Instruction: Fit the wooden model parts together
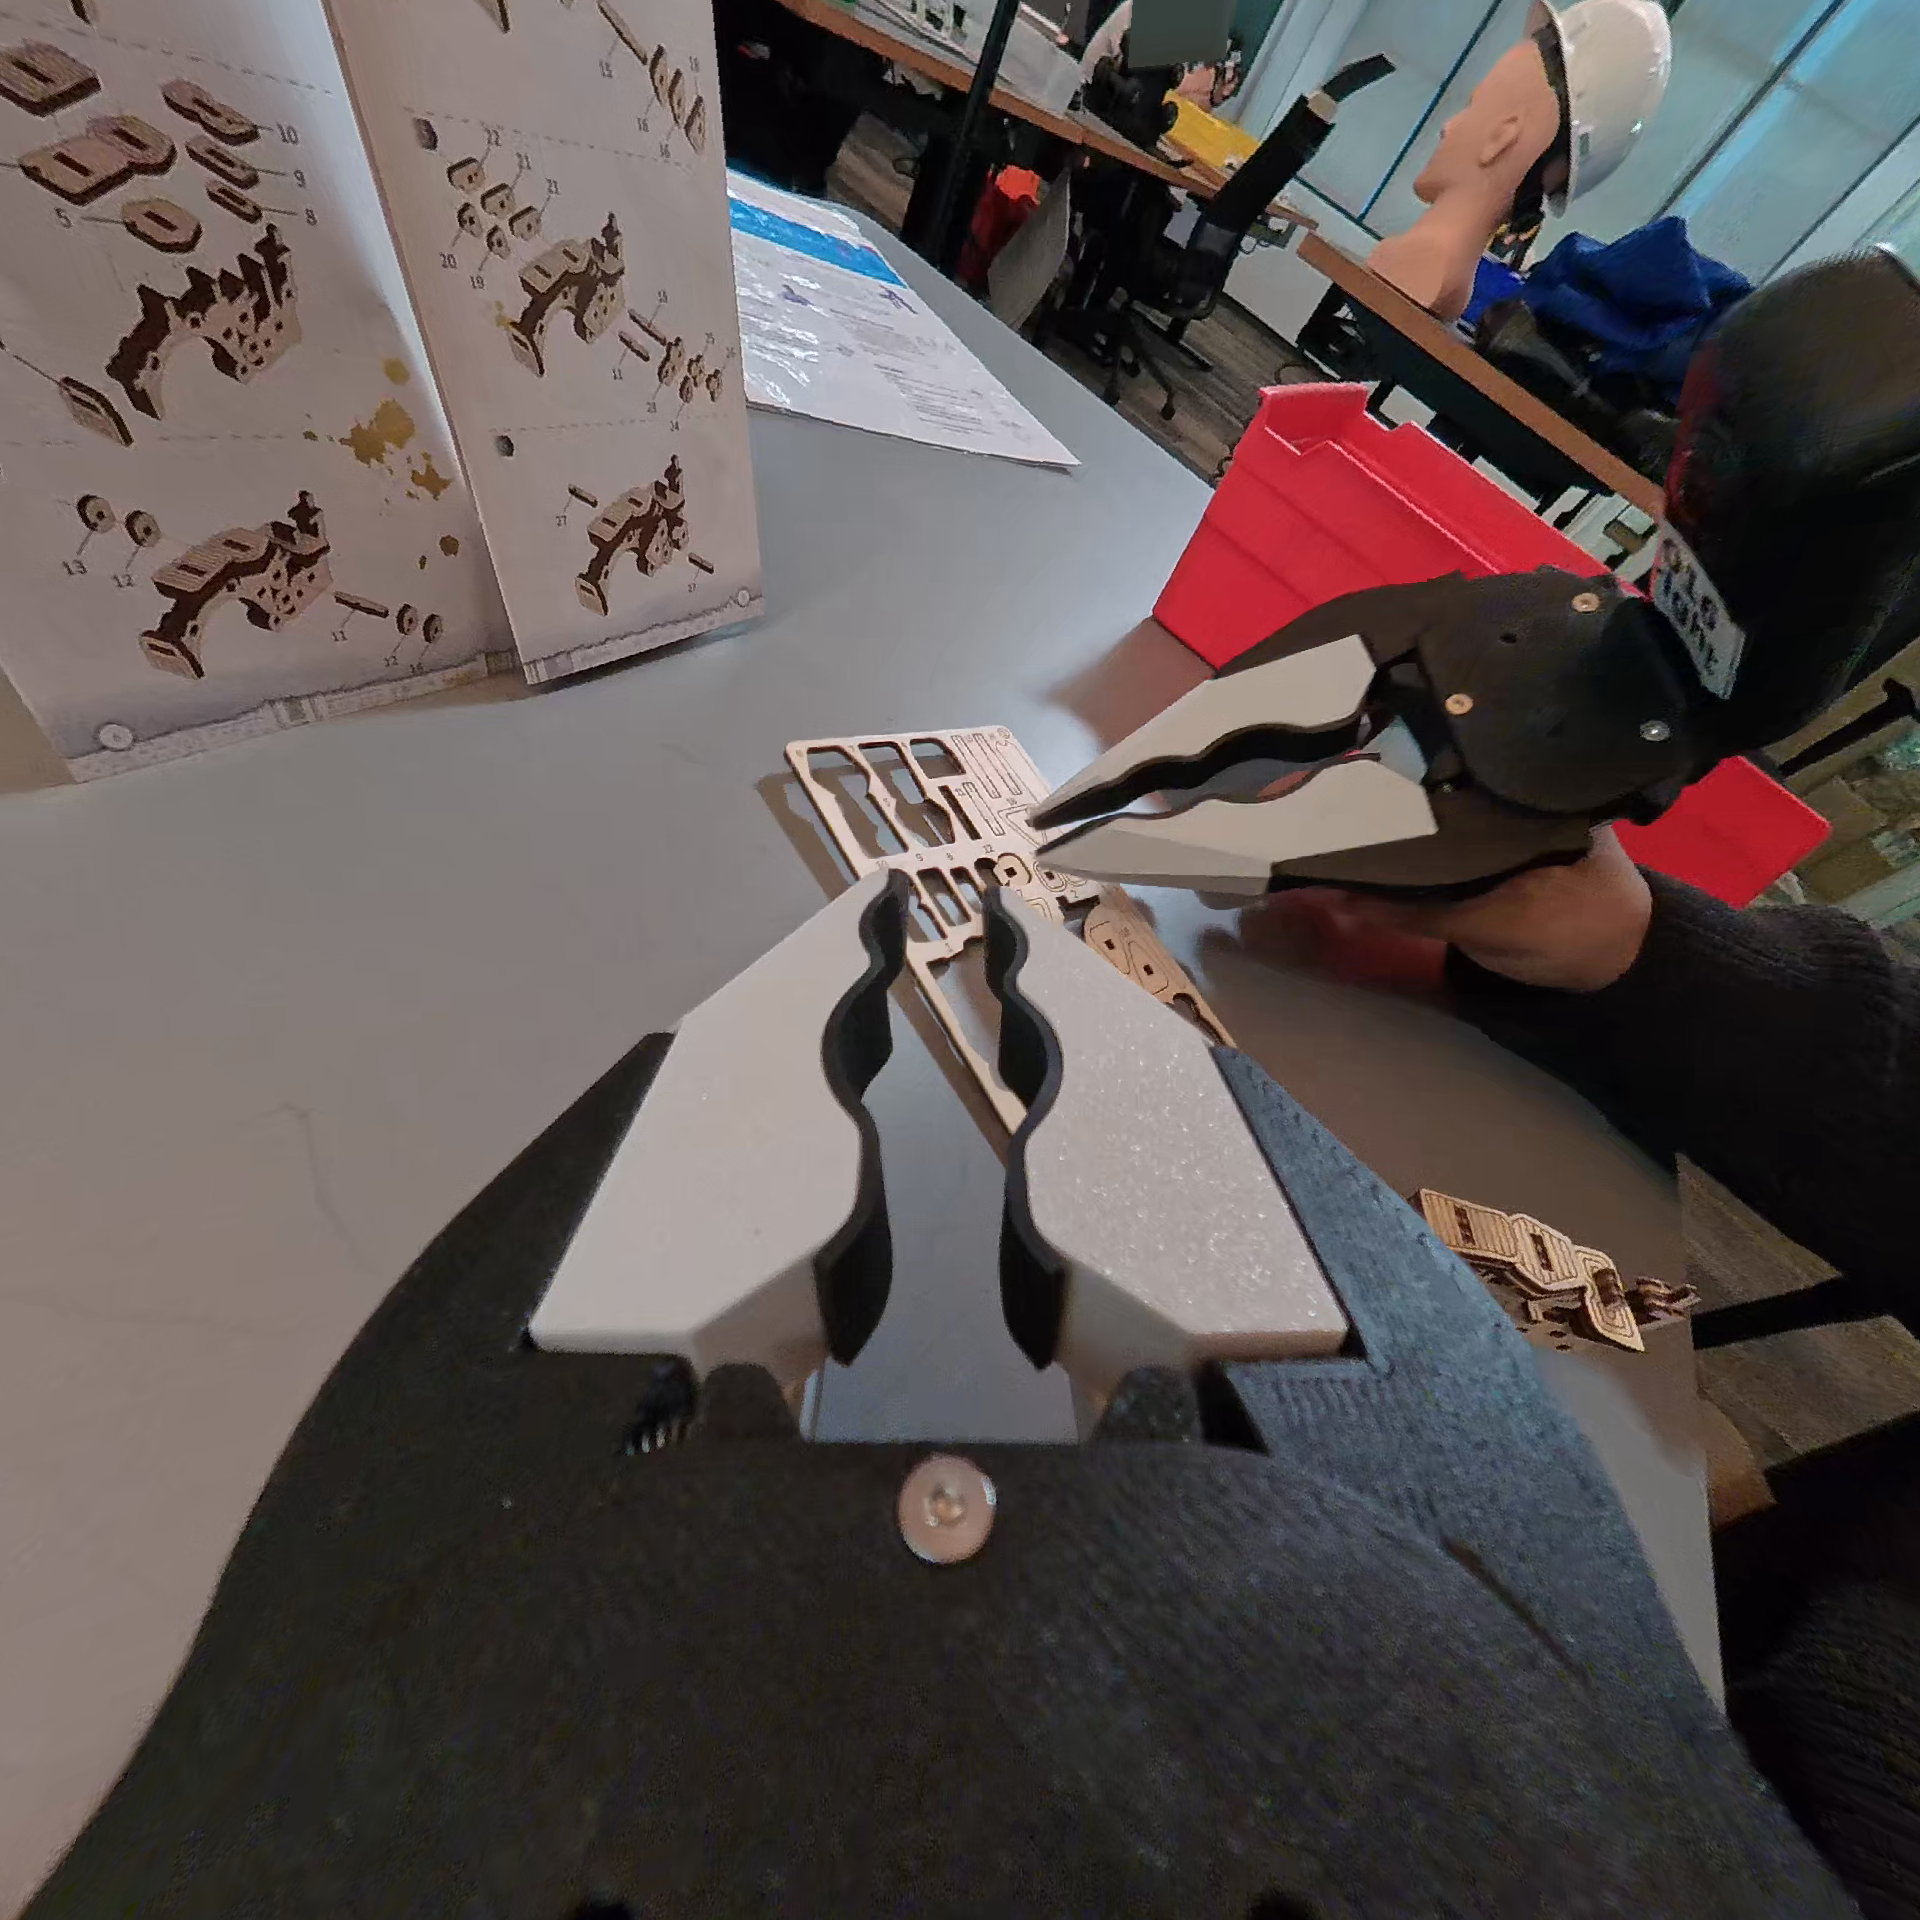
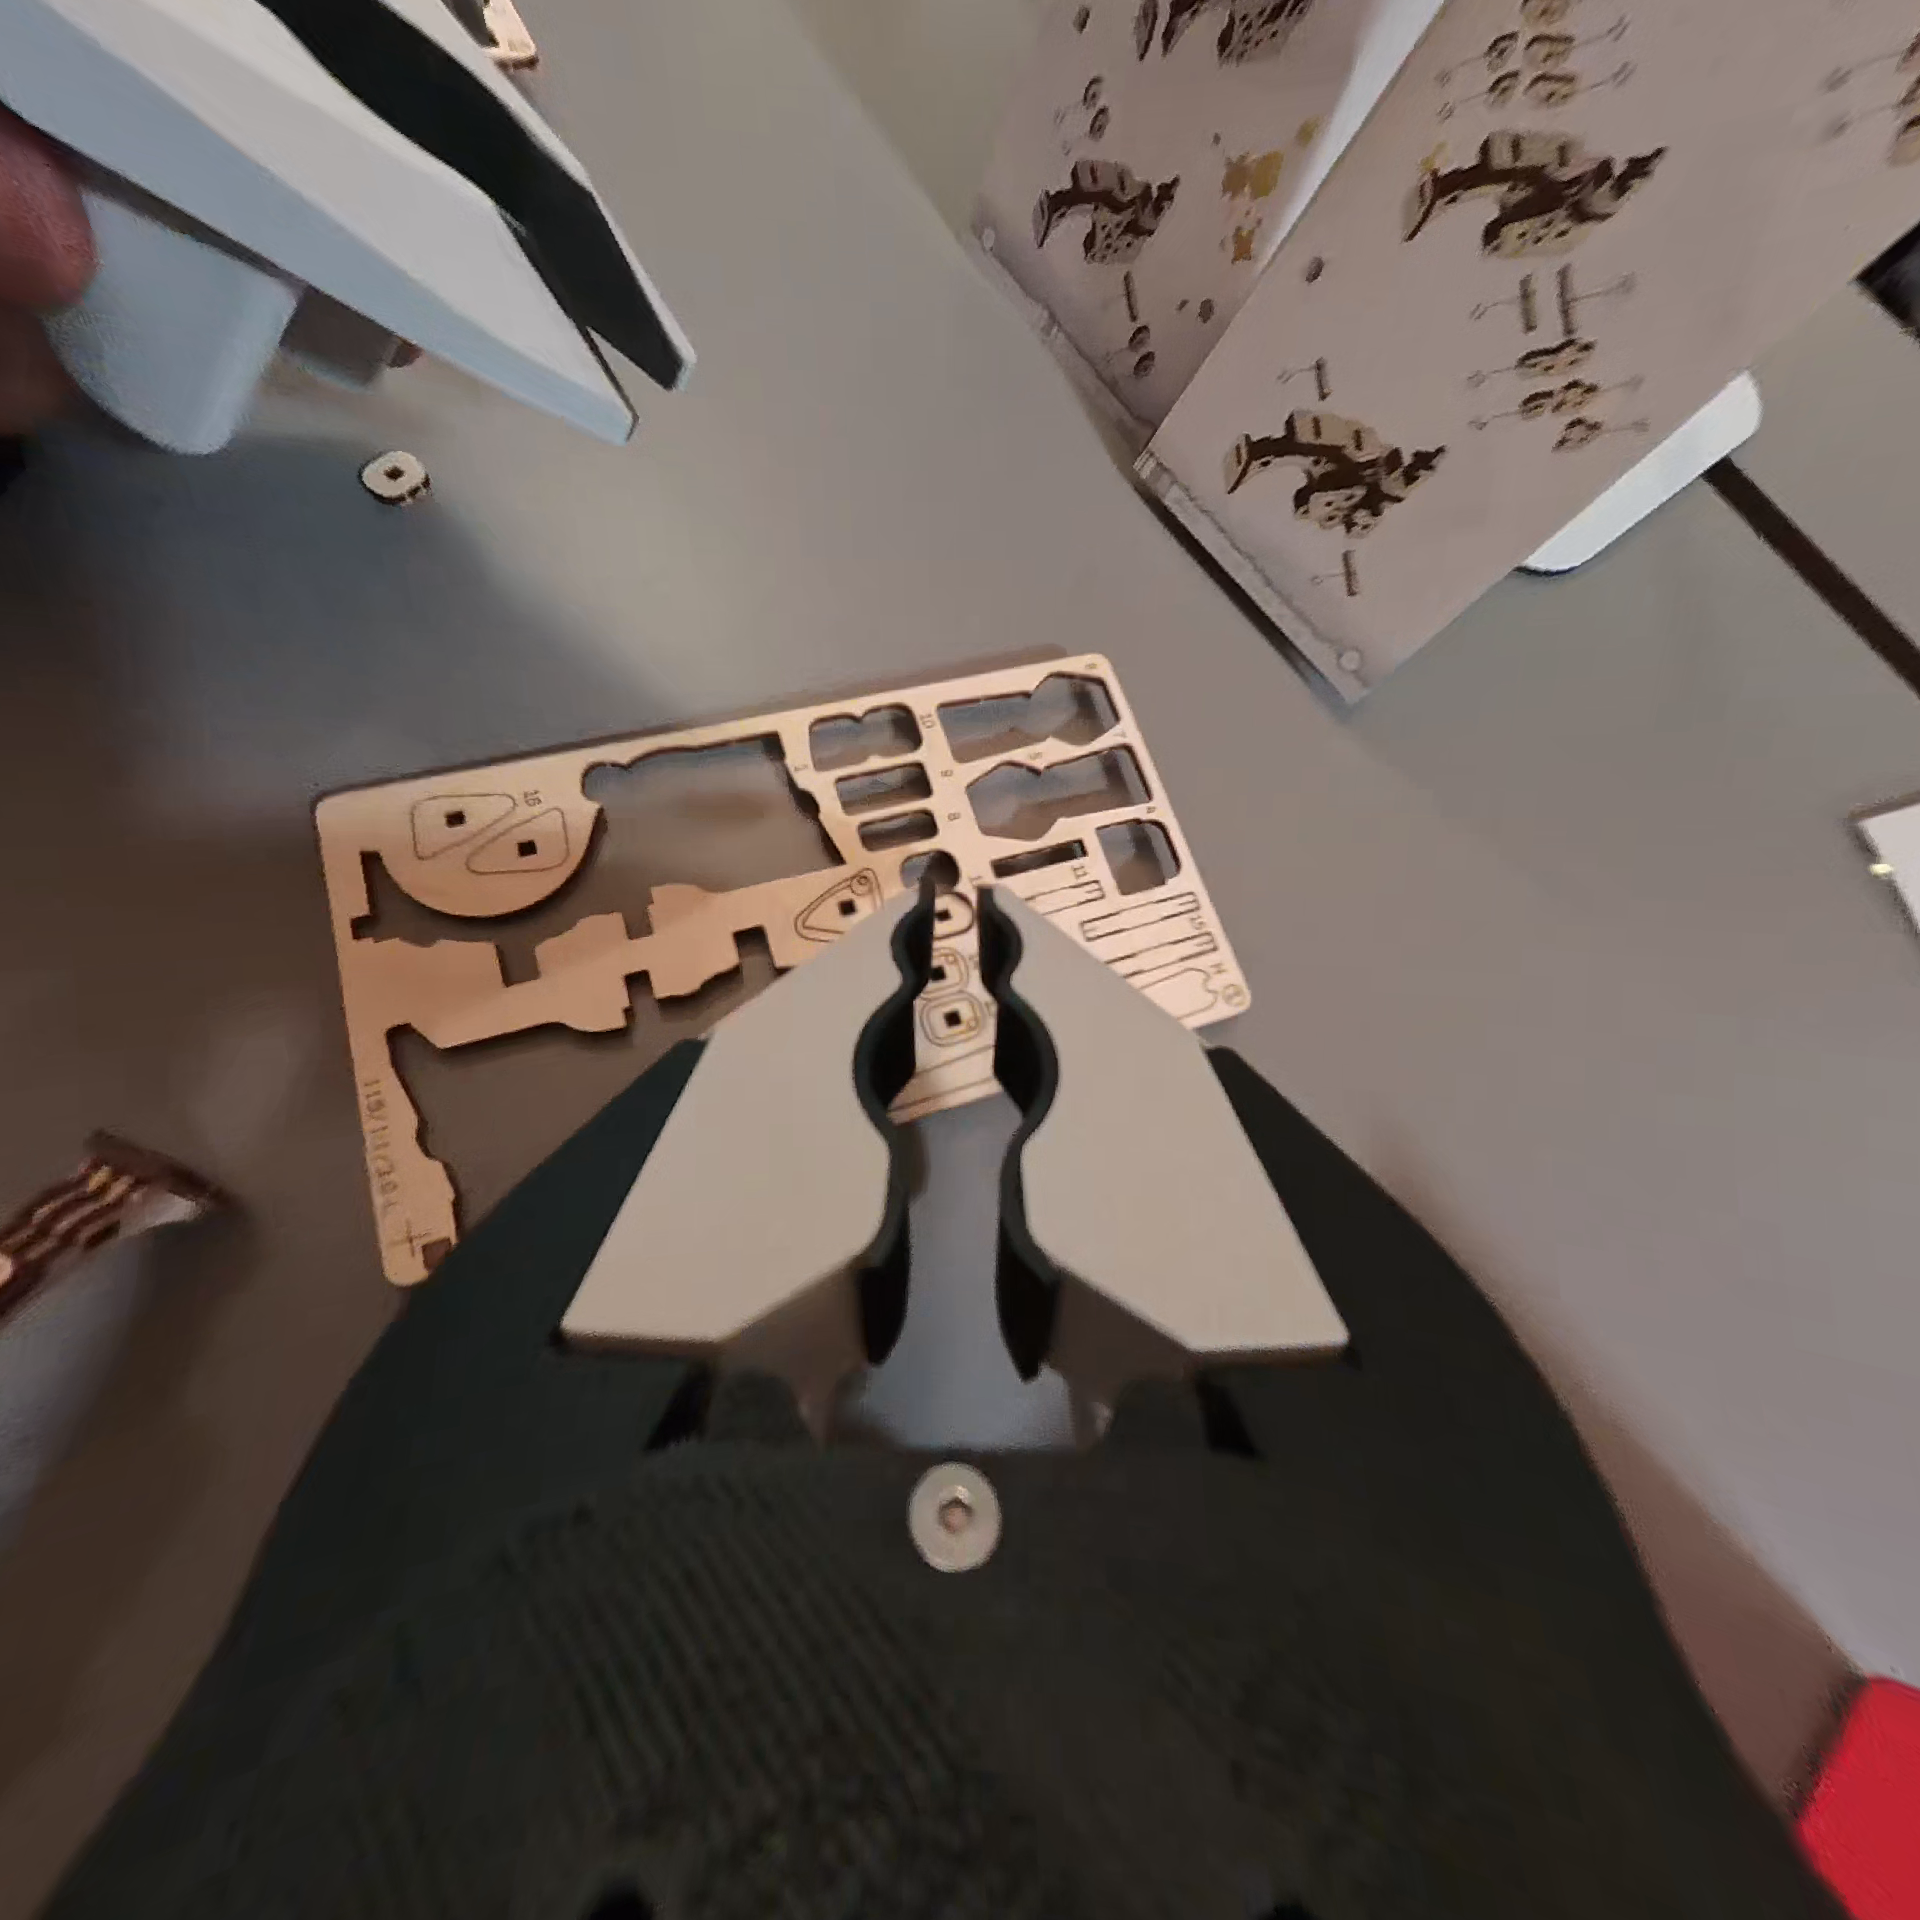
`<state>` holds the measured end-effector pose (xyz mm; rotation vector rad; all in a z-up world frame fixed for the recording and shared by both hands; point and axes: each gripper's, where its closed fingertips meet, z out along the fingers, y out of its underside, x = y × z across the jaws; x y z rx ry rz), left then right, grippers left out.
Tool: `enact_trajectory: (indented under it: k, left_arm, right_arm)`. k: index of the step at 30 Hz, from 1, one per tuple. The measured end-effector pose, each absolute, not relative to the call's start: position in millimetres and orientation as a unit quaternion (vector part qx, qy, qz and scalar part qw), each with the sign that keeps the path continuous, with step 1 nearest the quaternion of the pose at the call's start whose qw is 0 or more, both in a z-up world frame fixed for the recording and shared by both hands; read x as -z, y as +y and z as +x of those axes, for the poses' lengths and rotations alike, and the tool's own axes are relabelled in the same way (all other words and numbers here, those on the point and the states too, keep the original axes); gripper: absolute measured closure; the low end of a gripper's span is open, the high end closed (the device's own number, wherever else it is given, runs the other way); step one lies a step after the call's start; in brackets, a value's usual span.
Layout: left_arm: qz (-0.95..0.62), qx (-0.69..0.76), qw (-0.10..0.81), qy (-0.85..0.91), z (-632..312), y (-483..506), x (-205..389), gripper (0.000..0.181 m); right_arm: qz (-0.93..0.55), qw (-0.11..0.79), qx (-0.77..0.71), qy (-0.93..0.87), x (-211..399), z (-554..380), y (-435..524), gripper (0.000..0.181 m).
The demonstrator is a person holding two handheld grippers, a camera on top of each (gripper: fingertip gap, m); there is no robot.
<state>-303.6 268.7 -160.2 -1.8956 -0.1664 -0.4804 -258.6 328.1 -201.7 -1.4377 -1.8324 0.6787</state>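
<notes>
A thin laser-cut wooden sheet [image 2: 582, 977] lies flat on the grey table, with several parts punched out and several still in it. My right gripper [image 2: 953, 902] is down on its right half, jaws a narrow gap apart around a small square-holed piece [image 2: 945, 916] still in the sheet. In the left wrist view the sheet [image 1: 821, 774] lies just beyond my left gripper [image 1: 941, 891], which is open and empty above its near end. The right gripper [image 1: 1041, 836] comes in from the right there. A partly built wooden model [image 1: 1538, 1278] lies at the table's near right edge.
Folded picture instruction sheets [image 1: 312, 364] stand at the back left of the table [image 1: 416, 987]. A red bin [image 1: 1351, 520] sits at the right edge. A small loose wooden piece [image 2: 395, 478] lies beyond the sheet. A plastic-covered paper [image 1: 862, 332] lies farther back. There is about 9 centimetres between the tips of the two grippers.
</notes>
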Motion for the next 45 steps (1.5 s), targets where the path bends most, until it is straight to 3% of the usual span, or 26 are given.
enact_trajectory:
  k: [1, 7, 25, 32, 40, 45]
  left_arm:
    - [-0.803, 0.206, 0.555, -0.071, -303.0, 268.8, 160.3, 0.169]
    - [-0.802, 0.215, 0.553, -0.072, -300.7, 269.2, 160.6, 0.169]
    - [-0.794, 0.248, 0.549, -0.088, -299.4, 270.8, 161.2, 0.169]
    - [-0.790, 0.254, 0.551, -0.093, -300.7, 270.7, 160.5, 0.169]
    - [-0.783, 0.257, 0.555, -0.116, -315.2, 268.1, 158.9, 0.167]
    - [-0.785, 0.226, 0.562, -0.132, -340.5, 259.6, 143.9, 0.163]
  right_arm:
    - [-0.560, 0.339, -0.266, -0.707, 204.6, -260.0, 326.2, 0.173]
    - [-0.585, 0.300, -0.297, -0.693, 211.2, -259.9, 324.7, 0.163]
    - [-0.614, 0.257, -0.290, -0.687, 216.0, -262.9, 324.7, 0.173]
    - [-0.609, 0.289, -0.378, -0.635, 172.6, -256.3, 338.1, 0.153]
    - [-0.654, 0.212, -0.364, -0.628, 206.2, -237.6, 334.2, 0.152]
    - [-0.645, 0.223, -0.334, -0.650, 213.1, -237.3, 331.9, 0.153]
